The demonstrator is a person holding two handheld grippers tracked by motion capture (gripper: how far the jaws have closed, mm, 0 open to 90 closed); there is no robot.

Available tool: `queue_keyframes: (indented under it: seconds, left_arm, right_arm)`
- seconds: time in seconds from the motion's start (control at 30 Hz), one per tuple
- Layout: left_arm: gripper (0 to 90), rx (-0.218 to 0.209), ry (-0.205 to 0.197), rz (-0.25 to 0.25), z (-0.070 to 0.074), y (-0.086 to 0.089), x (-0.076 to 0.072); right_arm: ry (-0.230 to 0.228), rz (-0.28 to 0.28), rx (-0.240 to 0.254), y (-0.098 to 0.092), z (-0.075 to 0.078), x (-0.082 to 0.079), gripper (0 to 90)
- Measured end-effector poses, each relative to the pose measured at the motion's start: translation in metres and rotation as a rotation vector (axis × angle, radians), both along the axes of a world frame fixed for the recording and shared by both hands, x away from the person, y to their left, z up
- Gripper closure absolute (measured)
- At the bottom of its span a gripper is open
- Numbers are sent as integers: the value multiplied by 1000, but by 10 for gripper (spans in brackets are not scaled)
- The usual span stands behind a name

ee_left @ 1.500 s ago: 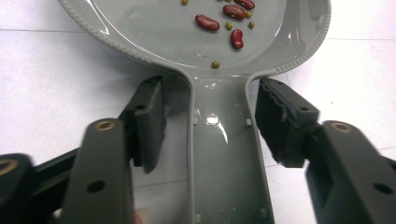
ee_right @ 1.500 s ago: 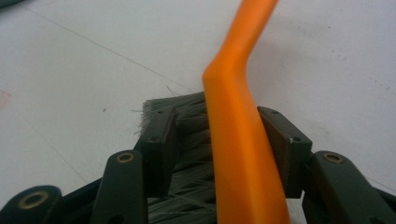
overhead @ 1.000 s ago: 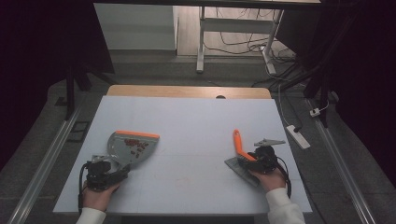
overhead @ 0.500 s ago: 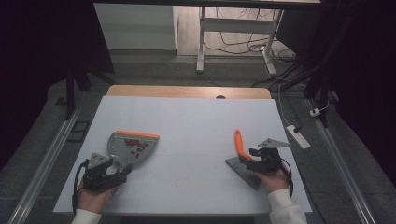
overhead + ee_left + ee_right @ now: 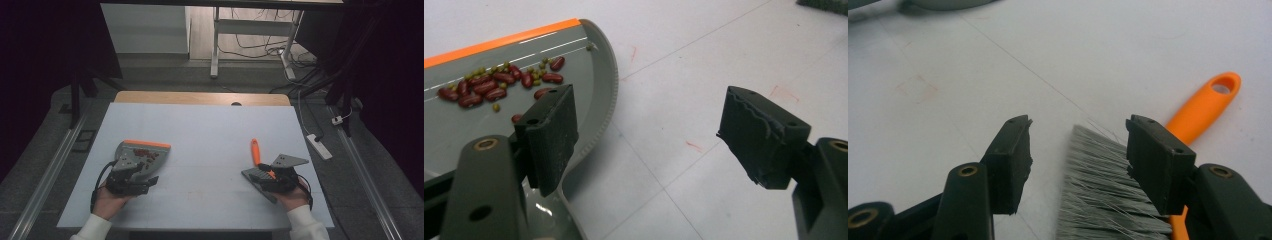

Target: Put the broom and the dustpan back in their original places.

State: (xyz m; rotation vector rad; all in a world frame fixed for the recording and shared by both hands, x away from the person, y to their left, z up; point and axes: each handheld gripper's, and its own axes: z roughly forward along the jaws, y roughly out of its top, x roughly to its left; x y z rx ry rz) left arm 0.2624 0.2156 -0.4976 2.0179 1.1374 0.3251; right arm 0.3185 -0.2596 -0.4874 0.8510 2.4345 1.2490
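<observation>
Standing wide and empty, the left gripper (image 5: pixel 649 135) hovers beside the dustpan (image 5: pixel 484 120); a nudge could scatter its beans (image 5: pixel 494 87). The right gripper (image 5: pixel 1078 160), jaws apart, seemingly clears the brush (image 5: pixel 1108 200).

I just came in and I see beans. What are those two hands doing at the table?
A person holds a gripper in each hand. The left gripper is open beside a grey dustpan with red beans and little green ones swept into it. The right gripper is open over a brush with an orange handle, lying on the white table. Neither gripper is gripping anything.
</observation>
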Motion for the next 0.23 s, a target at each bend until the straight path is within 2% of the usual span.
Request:
queue_keyframes:
  seconds: [0.23]
  left_arm:
    - [245,4,1,-15,0,-1,-4]
  right_arm:
    - [-29,17,-21,5,1,-4,424]
